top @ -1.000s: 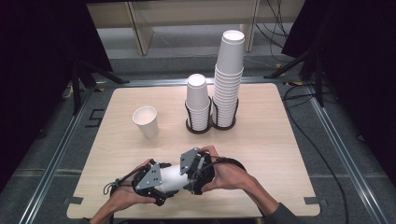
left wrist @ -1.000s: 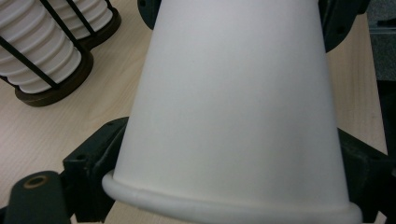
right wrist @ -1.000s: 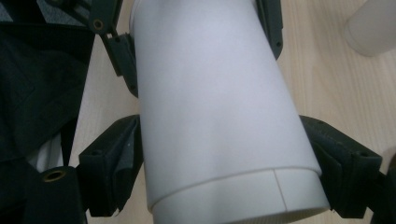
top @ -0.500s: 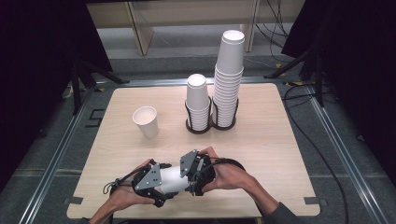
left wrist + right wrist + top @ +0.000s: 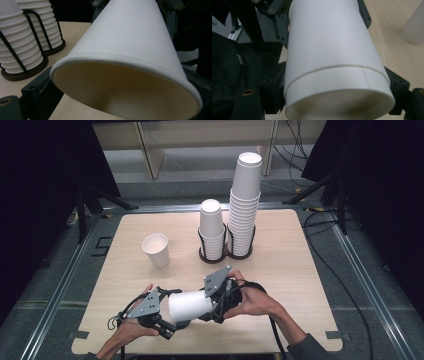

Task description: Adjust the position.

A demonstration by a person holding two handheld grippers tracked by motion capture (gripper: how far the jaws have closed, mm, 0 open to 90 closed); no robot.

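Observation:
A white paper cup (image 5: pixel 187 306) lies on its side in the air between my two grippers, over the front of the table. Its open mouth (image 5: pixel 130 37) faces my left gripper (image 5: pixel 172 314). Those jaws have just been opening and now flank the round, unsquashed rim (image 5: pixel 120 100). My right gripper (image 5: pixel 204 304) is shut on the narrower end (image 5: pixel 329 45), one jaw on each side (image 5: pixel 337 100). A thin line rings the cup near that end. I cannot tell whether a second cup is nested there.
A single upright cup (image 5: pixel 156 250) stands left of centre on the wooden table (image 5: pixel 290 270). Behind the hands a black wire holder (image 5: pixel 227 252) keeps a short stack (image 5: pixel 212 227) and a tall stack (image 5: pixel 245 205) of upturned cups. The table's front edge runs just below the hands.
The right gripper has drawn a little to the right and up, so more of the cup shows between the two grippers. The left hand has stayed in place.

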